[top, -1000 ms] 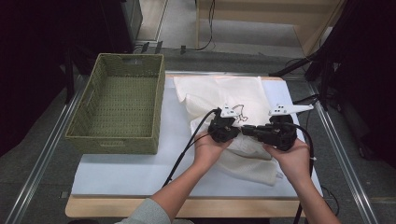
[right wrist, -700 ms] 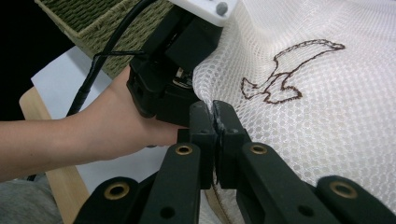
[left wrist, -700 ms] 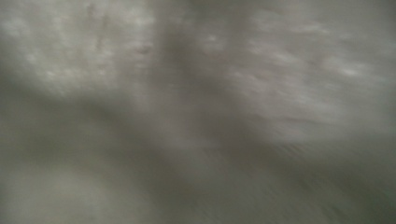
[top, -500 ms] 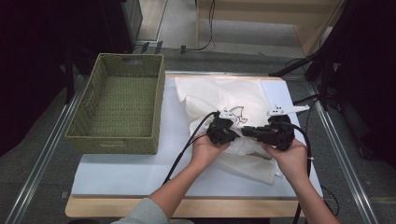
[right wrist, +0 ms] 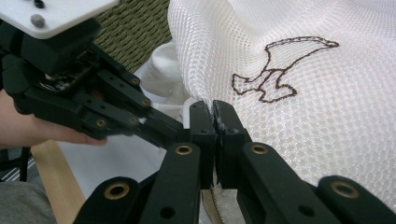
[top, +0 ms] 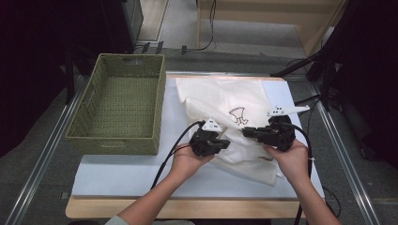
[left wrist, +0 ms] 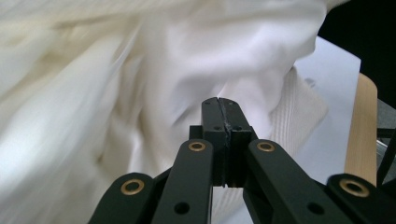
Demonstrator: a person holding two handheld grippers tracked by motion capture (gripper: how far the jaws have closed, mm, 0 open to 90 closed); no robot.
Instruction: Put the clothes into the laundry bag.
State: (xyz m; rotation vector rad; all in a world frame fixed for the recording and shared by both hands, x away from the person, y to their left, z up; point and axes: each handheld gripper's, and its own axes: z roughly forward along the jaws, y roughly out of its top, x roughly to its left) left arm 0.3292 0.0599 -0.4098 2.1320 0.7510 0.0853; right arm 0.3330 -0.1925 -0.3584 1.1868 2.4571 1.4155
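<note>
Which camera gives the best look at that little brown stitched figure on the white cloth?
The right gripper view: the brown stitched figure is large and sharp on the mesh cloth. The high view shows it small; the left gripper view gives blurred white fabric.

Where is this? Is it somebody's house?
Probably not a house; it looks like a lab or workshop. Handheld grippers trail cables over a white table framed by metal rails, with a white garment and woven basket.

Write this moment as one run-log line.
left tongs: shut | right tongs: shut | white mesh cloth with brown embroidery: on table | green woven basket: beside
</note>
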